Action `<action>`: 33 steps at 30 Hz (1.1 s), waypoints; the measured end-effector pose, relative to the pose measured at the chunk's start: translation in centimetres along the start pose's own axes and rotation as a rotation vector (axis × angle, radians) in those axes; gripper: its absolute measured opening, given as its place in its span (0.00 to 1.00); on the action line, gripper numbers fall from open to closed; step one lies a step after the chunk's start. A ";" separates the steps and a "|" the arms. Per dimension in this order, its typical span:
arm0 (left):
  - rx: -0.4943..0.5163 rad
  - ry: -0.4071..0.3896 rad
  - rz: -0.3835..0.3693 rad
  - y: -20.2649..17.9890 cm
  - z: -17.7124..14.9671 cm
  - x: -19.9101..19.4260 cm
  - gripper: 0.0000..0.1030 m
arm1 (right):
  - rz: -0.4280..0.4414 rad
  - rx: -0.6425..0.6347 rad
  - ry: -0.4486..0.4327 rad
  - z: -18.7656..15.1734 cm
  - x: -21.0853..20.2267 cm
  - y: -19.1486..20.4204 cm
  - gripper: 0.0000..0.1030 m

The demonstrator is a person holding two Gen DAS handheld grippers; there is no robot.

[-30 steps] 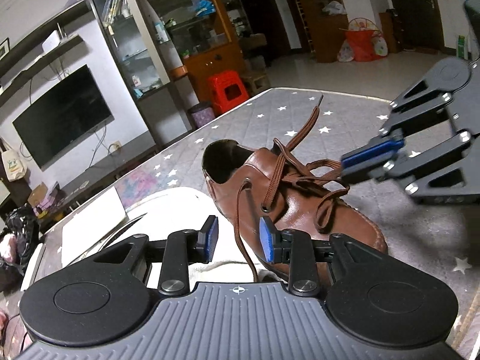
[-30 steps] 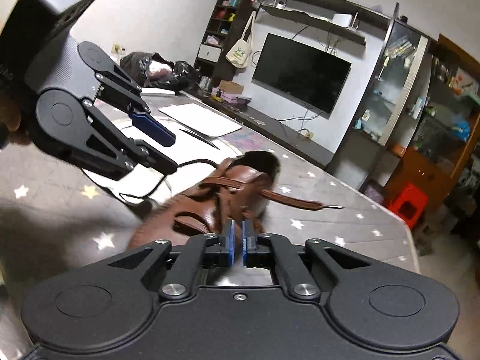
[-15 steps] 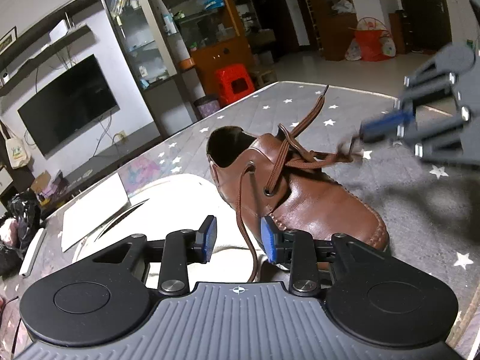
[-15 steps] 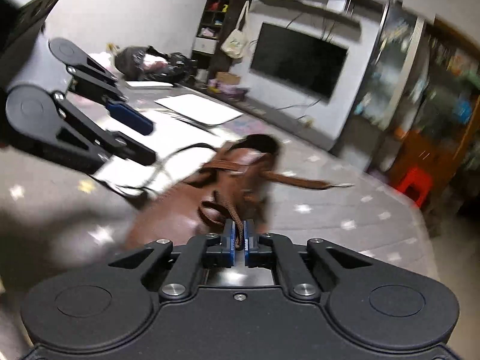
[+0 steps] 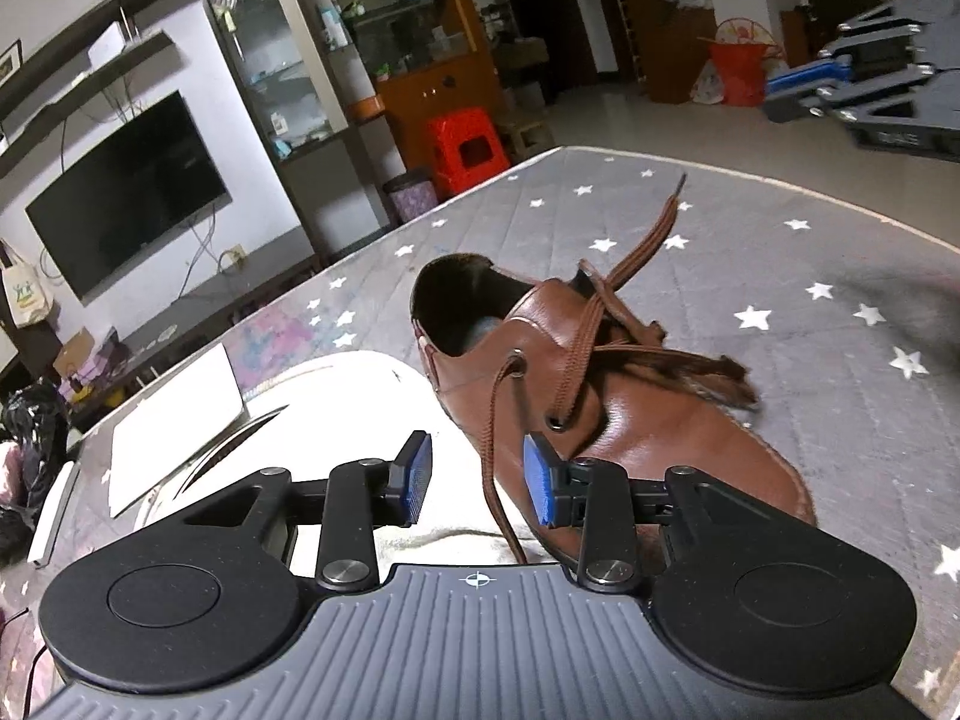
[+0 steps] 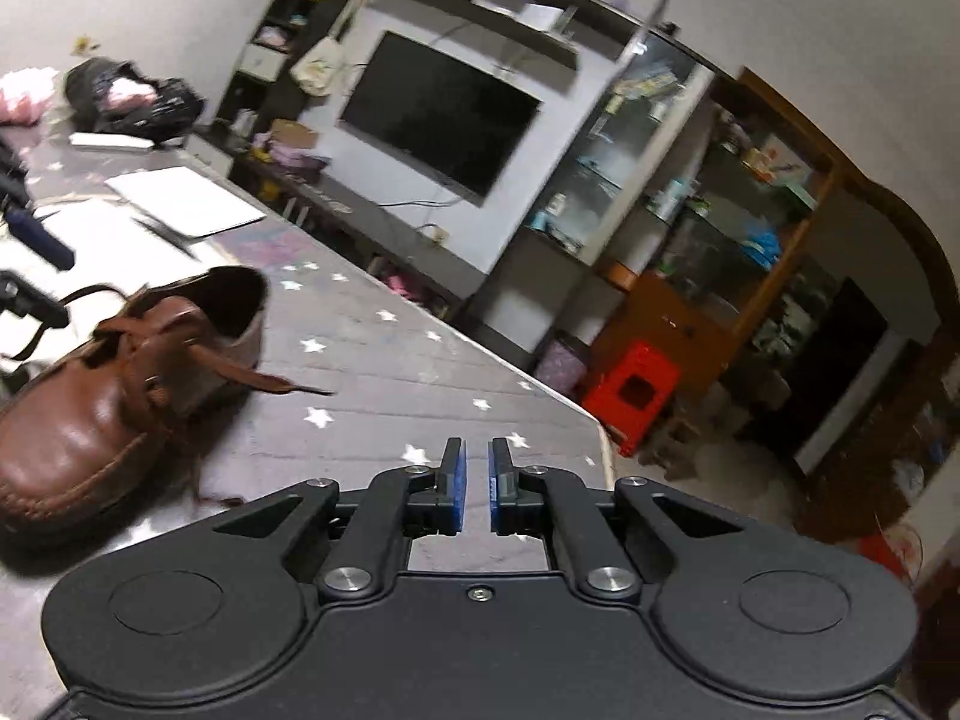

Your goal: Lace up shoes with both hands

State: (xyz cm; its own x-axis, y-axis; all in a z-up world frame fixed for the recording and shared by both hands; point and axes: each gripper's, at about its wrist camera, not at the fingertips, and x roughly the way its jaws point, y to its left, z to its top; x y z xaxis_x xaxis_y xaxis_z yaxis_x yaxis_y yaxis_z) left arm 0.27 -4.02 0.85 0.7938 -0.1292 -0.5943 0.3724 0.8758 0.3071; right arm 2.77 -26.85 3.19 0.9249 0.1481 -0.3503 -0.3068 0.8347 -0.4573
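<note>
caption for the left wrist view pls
Open left gripper straddles a loose lace hanging from the brown shoe.

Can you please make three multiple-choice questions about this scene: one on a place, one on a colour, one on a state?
1. Where does the loose lace end near the left claw hang?
A. between its open fingers
B. on the television
C. inside the red stool

2. What colour is the leather shoe?
A. black
B. brown
C. white

3. What is the right claw holding?
A. the lace
B. the shoe
C. nothing

Answers: 1 A, the lace drops from the eyelet down through the gap between the blue pads. 2 B, the upper is glossy brown. 3 C, its fingers stand slightly apart with nothing between them, away from the shoe.
</note>
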 end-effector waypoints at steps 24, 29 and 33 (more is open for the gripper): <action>-0.137 0.079 0.004 2.8 0.0 1.9 0.25 | 0.306 0.068 0.025 -1.4 0.6 4.8 0.21; -0.125 0.062 0.009 3.0 0.0 0.9 0.30 | 0.306 0.120 0.035 -2.1 0.5 4.7 0.24; -0.088 0.017 0.008 2.7 0.8 -1.1 0.31 | 0.329 0.141 0.028 -2.0 0.0 5.2 0.25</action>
State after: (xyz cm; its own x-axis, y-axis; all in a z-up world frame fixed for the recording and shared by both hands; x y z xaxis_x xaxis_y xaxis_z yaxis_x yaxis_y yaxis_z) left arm 0.77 -1.91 2.95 0.7880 -0.1150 -0.6048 0.3220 0.9143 0.2458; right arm 0.69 -23.57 -0.81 0.7745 0.4087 -0.4829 -0.5517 0.8099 -0.1995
